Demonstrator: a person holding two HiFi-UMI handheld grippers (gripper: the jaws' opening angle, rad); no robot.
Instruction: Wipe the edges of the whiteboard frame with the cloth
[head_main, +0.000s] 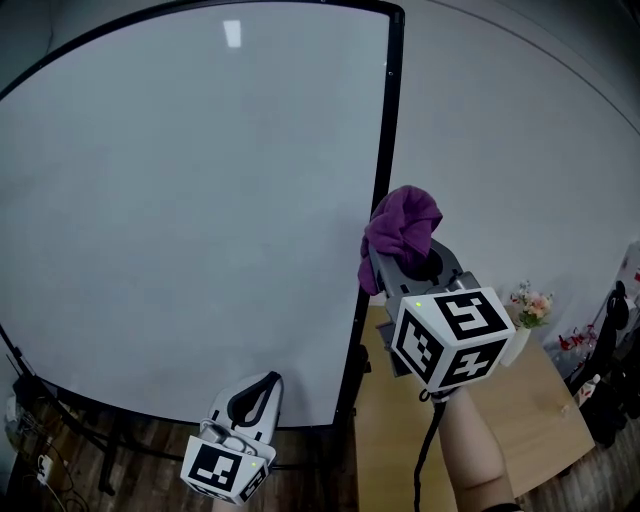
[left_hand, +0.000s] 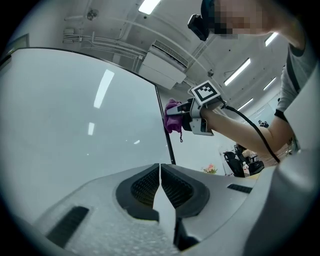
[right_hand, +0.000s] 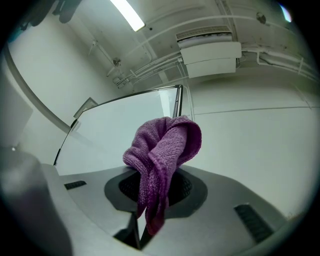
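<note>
Firmly, right gripper clamps the purple cloth; left gripper is closed, empty.

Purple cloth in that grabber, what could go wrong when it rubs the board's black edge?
1. The cloth is a loose bunch, and the right gripper pinches only its lower part, so rubbing might tug it out.
2. The whiteboard frame is thin, so the fat bunch could slip off it onto the white surface.
3. The left gripper is shut, empty and hanging low. It isn't steadying the board, which might wobble.
</note>
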